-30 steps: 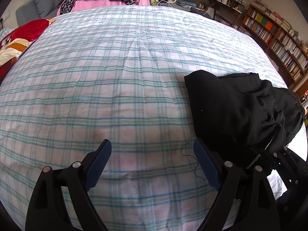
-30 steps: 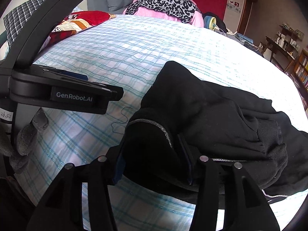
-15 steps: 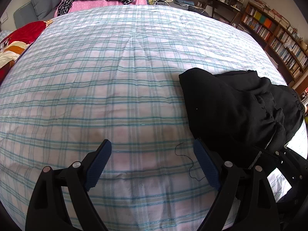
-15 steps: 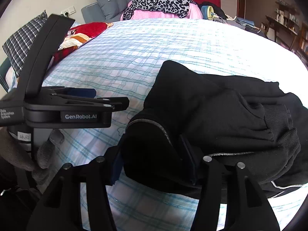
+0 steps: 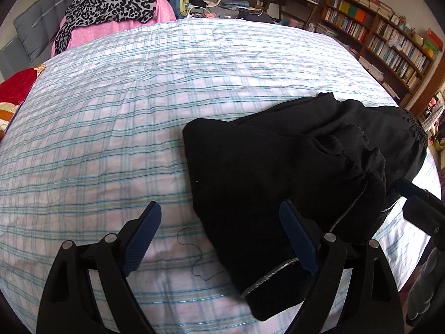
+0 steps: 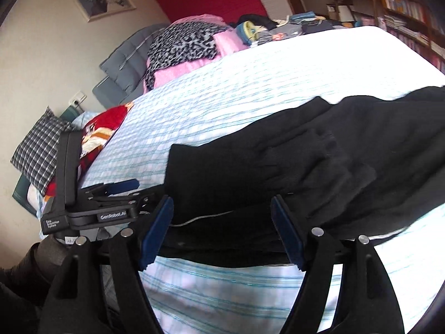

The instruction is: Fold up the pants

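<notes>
While both grippers, left [image 5: 219, 239] and right [image 6: 222, 232], gaped wide, gripping nothing, bunched black pants [image 5: 278, 167] lay between their fingers.

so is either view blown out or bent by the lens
Right wrist view: the checked bedspread is blown out to white at far right, and the black pants lose detail. Left wrist view: even exposure, but the fisheye bulges the bedspread into a dome.

pants [image 6: 319, 167] cut off right, bookshelf [image 5: 389, 36] titles perhaps unreadable
</notes>
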